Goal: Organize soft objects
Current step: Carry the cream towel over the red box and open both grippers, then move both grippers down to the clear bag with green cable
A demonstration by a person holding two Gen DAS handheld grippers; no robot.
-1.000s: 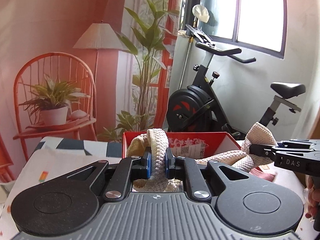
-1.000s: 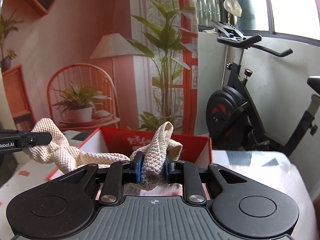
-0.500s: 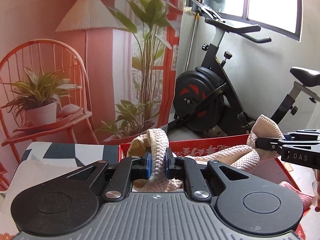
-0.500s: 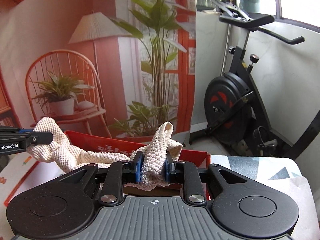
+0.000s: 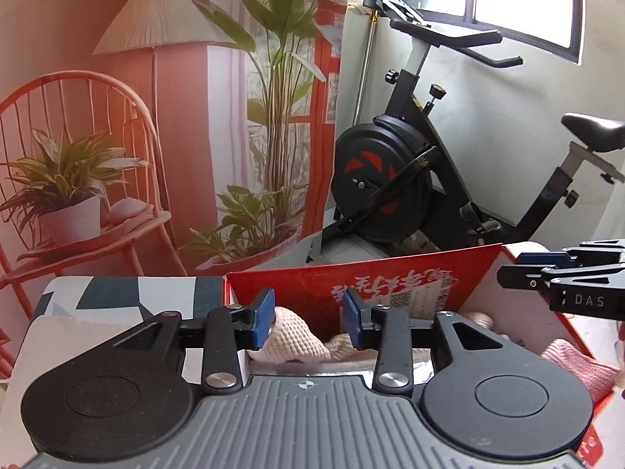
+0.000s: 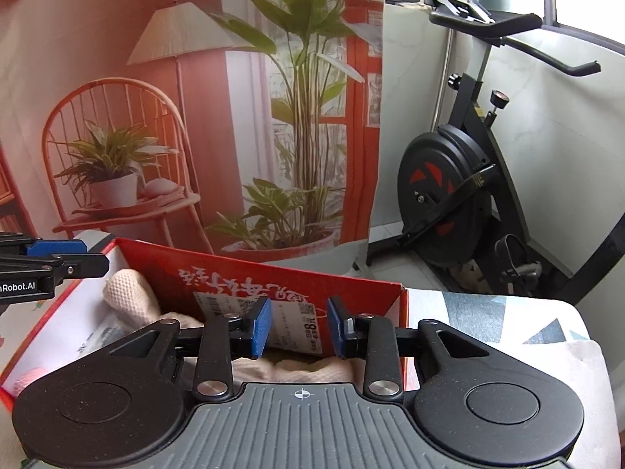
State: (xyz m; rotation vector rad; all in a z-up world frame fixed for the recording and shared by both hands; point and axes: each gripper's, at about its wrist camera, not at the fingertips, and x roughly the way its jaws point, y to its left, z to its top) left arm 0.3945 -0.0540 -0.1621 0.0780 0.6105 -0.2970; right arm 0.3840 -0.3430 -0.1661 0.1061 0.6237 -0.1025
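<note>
While the cream knit cloth (image 5: 297, 346) lies in the red box (image 6: 273, 277), your left claw (image 5: 308, 318) and right claw (image 6: 299, 326) gape wide, holding nothing.

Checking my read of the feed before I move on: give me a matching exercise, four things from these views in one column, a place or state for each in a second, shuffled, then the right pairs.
Things:
1. left gripper
2. cream knitted cloth
3. red box
4. pink cloth

Places or states:
A. holds the cream cloth, printed label on its inner wall
B. open, nothing between its blue pads
C. at the box's right end, below the right gripper
D. lying loose in the box

Pairs: 1-B, 2-D, 3-A, 4-C
</note>
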